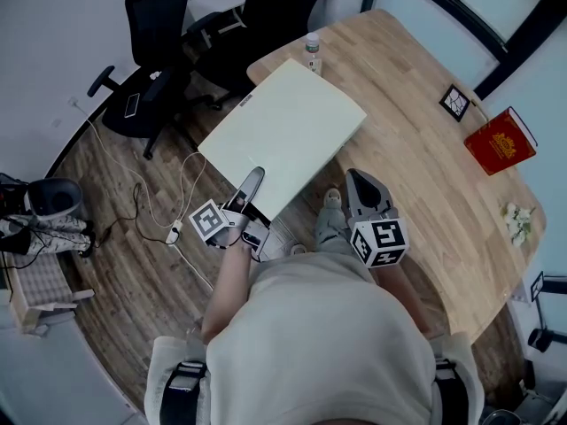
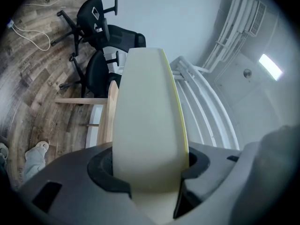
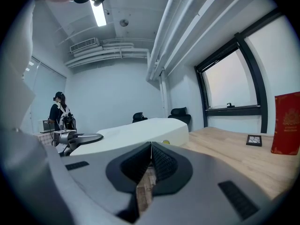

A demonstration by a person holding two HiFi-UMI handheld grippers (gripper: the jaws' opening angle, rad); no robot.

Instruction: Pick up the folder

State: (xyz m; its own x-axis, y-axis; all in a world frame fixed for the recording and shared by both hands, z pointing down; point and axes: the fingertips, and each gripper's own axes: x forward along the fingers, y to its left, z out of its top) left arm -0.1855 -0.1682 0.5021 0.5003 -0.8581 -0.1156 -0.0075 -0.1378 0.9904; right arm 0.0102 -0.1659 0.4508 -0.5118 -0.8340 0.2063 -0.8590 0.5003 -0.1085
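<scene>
While the left gripper (image 1: 252, 182) clamps the near edge of the folder (image 1: 283, 135), the step in hand reads as the lift.

- Folder: pale cream and broad, partly over the desk (image 1: 416, 158), partly overhanging its edge above the floor. Whether its far end rests on the wood cannot be told.
- Right gripper (image 1: 358, 180): jaws together, empty, near the folder's near corner.
- Next move, by judgement: raise it level, since a one-edge grip leaves a long span unsupported.
- Edges: bottle (image 1: 313, 53) just beyond the far corner, chairs (image 1: 155, 51) to the left.
- Open room: upward, and toward the person.
</scene>
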